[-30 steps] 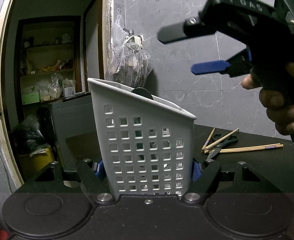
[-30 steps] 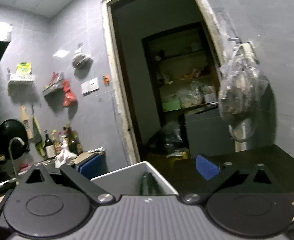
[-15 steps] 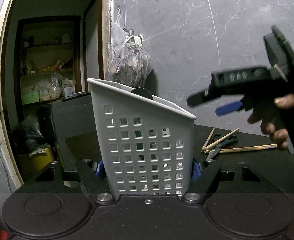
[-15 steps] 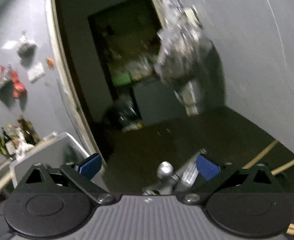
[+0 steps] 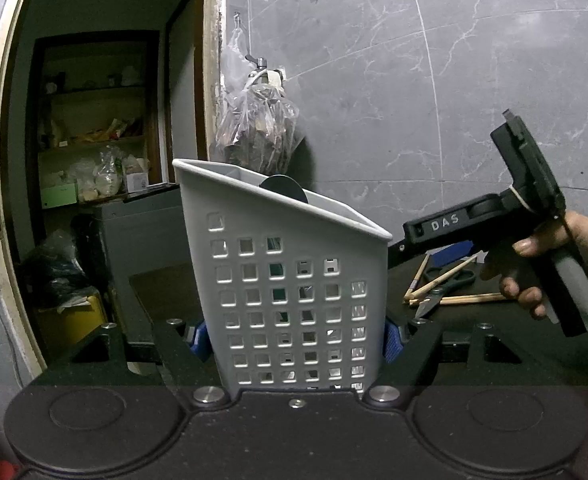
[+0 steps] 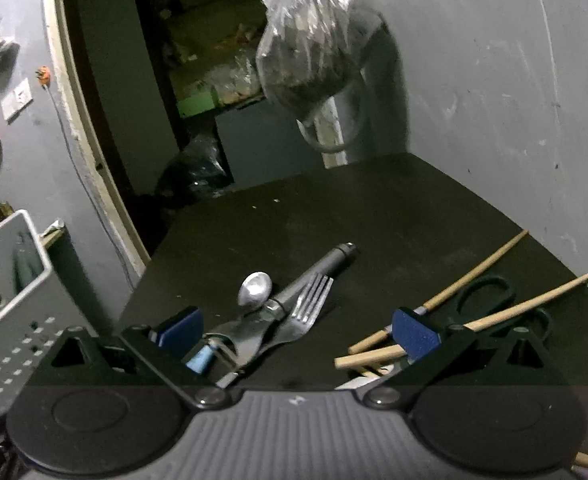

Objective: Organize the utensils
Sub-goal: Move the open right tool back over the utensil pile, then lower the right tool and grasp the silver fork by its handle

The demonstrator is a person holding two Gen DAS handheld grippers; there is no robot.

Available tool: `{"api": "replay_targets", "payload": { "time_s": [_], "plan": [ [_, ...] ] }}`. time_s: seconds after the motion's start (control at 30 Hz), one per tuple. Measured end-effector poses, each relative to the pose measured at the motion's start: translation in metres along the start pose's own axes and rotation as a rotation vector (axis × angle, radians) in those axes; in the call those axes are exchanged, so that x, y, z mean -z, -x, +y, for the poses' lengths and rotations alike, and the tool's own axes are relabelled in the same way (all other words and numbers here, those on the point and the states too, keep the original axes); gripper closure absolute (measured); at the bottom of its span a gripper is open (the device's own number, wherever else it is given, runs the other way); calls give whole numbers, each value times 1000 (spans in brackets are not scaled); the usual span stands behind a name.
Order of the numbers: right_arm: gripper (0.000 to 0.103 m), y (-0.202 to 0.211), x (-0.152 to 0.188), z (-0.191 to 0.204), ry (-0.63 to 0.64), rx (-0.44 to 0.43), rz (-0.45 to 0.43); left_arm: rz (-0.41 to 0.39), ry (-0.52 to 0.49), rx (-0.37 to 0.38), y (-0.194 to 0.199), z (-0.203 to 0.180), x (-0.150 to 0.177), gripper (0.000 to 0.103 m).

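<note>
My left gripper (image 5: 296, 336) is shut on a white perforated utensil basket (image 5: 289, 280), whose sides are pressed by the blue pads; a dark round utensil end (image 5: 283, 188) pokes out of its top. In the right wrist view my right gripper (image 6: 298, 332) is open and tilted down over a pile on the dark table: a fork (image 6: 306, 308), a spoon (image 6: 253, 290), a grey-handled tool (image 6: 326, 264) and a peeler-like piece (image 6: 209, 354). Wooden chopsticks (image 6: 474, 276) and black scissors (image 6: 490, 300) lie to its right. The basket (image 6: 9, 280) shows at far left.
A dark table (image 6: 374, 208) meets a grey tiled wall (image 5: 454, 80) at the back. A plastic bag (image 5: 257, 132) hangs on the wall above the table's far corner. An open doorway (image 5: 93, 120) with shelves lies beyond the table's left edge.
The right gripper has come down and swung away from the basket top towards the table, tilting downward; its view now shows the utensil pile. The left gripper and basket have stayed still.
</note>
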State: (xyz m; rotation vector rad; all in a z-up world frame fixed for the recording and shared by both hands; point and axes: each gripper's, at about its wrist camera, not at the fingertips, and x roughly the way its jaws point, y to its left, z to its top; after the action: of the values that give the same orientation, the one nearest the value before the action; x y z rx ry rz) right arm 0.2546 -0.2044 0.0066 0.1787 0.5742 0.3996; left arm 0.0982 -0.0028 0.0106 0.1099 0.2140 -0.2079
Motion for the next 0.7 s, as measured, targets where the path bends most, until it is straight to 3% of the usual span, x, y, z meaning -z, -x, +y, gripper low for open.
{"api": "replay_targets", "payload": {
  "time_s": [0.27, 0.7],
  "plan": [
    [0, -15, 0, 2, 76, 28, 17, 1, -4, -3, -1, 3, -1, 25],
    [0, -46, -7, -5, 93, 33, 77, 3, -7, -3, -1, 3, 2, 25]
  ]
}}
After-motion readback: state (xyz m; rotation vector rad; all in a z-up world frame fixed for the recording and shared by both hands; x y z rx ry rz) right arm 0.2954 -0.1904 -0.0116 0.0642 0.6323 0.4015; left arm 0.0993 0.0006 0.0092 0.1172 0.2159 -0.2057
